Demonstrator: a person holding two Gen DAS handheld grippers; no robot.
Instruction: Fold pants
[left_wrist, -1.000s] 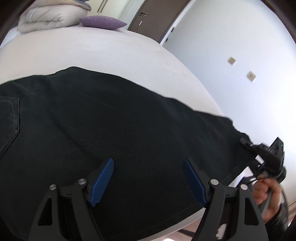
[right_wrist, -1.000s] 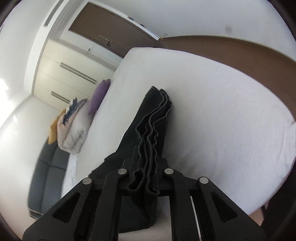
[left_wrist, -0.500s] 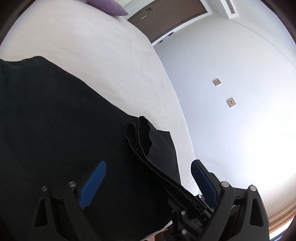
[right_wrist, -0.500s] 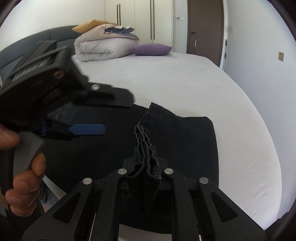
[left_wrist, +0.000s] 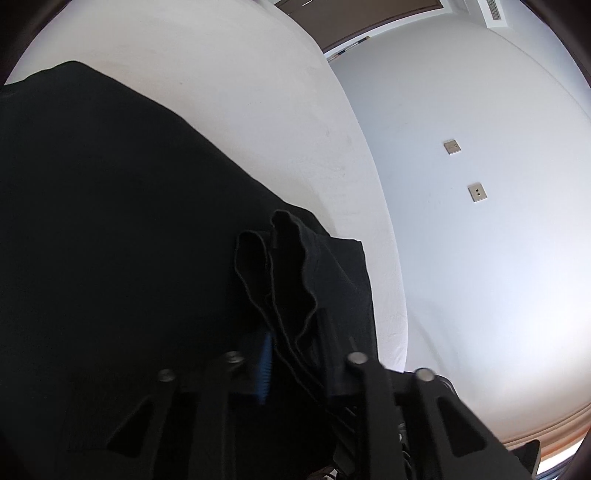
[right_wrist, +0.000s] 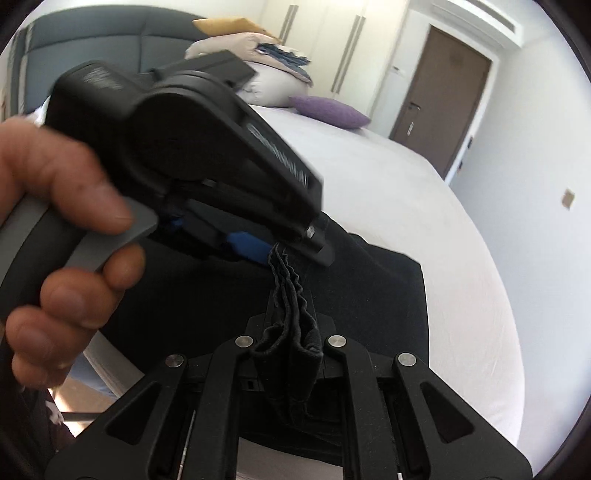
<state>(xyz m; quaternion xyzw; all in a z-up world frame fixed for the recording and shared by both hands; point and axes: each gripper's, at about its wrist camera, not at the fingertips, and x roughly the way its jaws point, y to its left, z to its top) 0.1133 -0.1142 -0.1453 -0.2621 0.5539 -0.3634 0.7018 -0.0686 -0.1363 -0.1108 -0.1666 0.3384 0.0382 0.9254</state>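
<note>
Fig. | pants (right_wrist: 369, 288) on bed (right_wrist: 424, 206) | my right claw (right_wrist: 291, 343) clamped on bunched hem, left claw (right_wrist: 284, 245) closing on it at 12 o'clock | risk: layers slip during handover.

White lettering runs along the left gripper (right_wrist: 291, 243) housing, but motion blur probably leaves it unreadable.
</note>
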